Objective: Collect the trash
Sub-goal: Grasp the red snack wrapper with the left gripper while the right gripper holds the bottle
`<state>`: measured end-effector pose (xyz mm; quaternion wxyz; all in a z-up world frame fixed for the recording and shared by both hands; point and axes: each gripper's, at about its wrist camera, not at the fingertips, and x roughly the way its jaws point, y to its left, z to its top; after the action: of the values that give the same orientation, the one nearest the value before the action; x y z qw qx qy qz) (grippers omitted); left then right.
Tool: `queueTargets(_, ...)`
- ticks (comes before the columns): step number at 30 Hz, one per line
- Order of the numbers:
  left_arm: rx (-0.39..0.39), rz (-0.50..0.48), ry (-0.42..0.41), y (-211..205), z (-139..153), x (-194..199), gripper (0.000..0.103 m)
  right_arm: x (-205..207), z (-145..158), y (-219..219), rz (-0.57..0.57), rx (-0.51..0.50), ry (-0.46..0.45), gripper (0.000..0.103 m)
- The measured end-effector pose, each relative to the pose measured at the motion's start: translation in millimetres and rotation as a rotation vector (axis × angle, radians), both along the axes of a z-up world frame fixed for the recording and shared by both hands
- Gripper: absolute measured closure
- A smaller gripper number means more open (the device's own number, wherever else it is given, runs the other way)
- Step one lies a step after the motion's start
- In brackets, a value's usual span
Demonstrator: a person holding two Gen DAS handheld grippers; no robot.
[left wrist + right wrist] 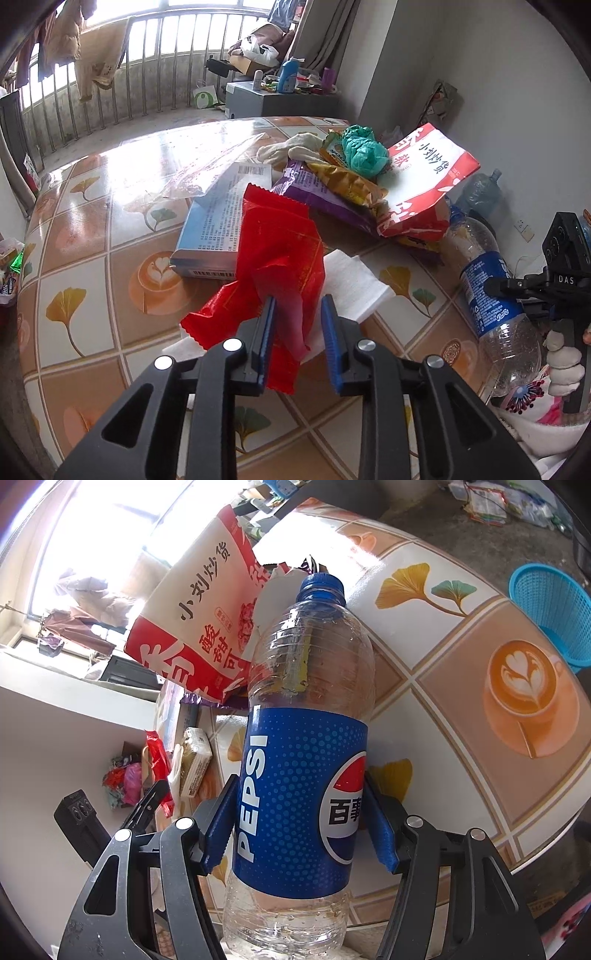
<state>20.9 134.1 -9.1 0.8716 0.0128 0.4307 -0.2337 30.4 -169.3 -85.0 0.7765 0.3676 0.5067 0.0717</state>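
The left gripper (297, 325) was seen with its blue pads (267, 328) set a narrow gap apart, a fold of the red wrapper (280, 251) hanging between them; whether the fold was pinched could not be told. The wrapper lay over a white tissue (354, 284) and against a blue box (218, 221) on the patterned table (88, 236). The right gripper (299, 823) was closed on the label of an empty Pepsi bottle (303, 760), its cap near a red-and-white snack bag (199, 613). A blue basket (554, 609) stood beyond the table edge.
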Motion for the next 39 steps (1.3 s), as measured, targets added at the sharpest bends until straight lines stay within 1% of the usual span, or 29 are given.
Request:
queueTargets(2,0.003,-0.004,0.005,-1.5,-1.4,1.7,0.071,0.4,0.0,0.4,0.002,0.001,0.000,0.043)
queueTargets(5,0.020,0.003,0.007,-4.2,-3.7,4.5,0.067,1.6,0.0,1.5,0.004,0.000,0.000,0.043)
queueTargets(8,0.037,0.028,0.025,-4.1,-8.6,10.4,0.067,2.7,0.4,3.0,0.009,-0.005,-0.001,0.043)
queueTargets(13,0.002,0.053,0.052,1.5,-9.1,16.5,0.067,3.4,-0.5,2.3,0.007,0.007,-0.003,0.043)
queueTargets(15,-0.009,0.064,0.060,4.8,-8.7,18.0,0.072,2.9,-1.9,0.2,0.000,0.024,-0.005,0.043)
queueTargets(17,-0.021,0.074,0.067,9.0,-6.9,19.0,0.080,1.4,-3.7,-2.5,-0.008,0.042,-0.010,0.044)
queueTargets(20,-0.055,0.092,0.074,16.9,-1.6,19.4,0.088,-1.4,-6.6,-6.3,-0.019,0.076,-0.021,0.044)
queueTargets(21,-0.067,0.097,0.074,20.0,0.7,18.9,0.089,-2.4,-7.9,-7.9,-0.023,0.092,-0.025,0.044)
queueTargets(24,-0.106,0.108,0.063,29.1,10.2,16.6,0.090,-5.8,-12.0,-13.0,-0.029,0.147,-0.033,0.045)
queueTargets(26,-0.130,0.107,0.040,34.0,18.6,13.5,0.090,-7.9,-13.8,-17.0,-0.031,0.175,-0.042,0.045)
queueTargets(29,-0.152,0.092,-0.002,37.9,33.1,7.3,0.090,-10.4,-16.2,-22.7,-0.034,0.195,-0.050,0.045)
queueTargets(31,-0.170,0.076,-0.009,37.8,37.9,5.7,0.090,-11.2,-17.9,-25.5,-0.034,0.202,-0.052,0.045)
queueTargets(33,-0.176,0.072,-0.007,34.9,38.0,5.8,0.090,-12.1,-18.7,-24.6,-0.031,0.202,-0.055,0.045)
queueTargets(36,-0.158,0.075,0.014,26.9,29.8,9.5,0.090,-13.2,-19.7,-24.7,-0.029,0.203,-0.059,0.045)
queueTargets(39,-0.151,0.090,0.058,20.5,17.5,16.2,0.090,-13.7,-20.5,-25.3,-0.032,0.207,-0.060,0.045)
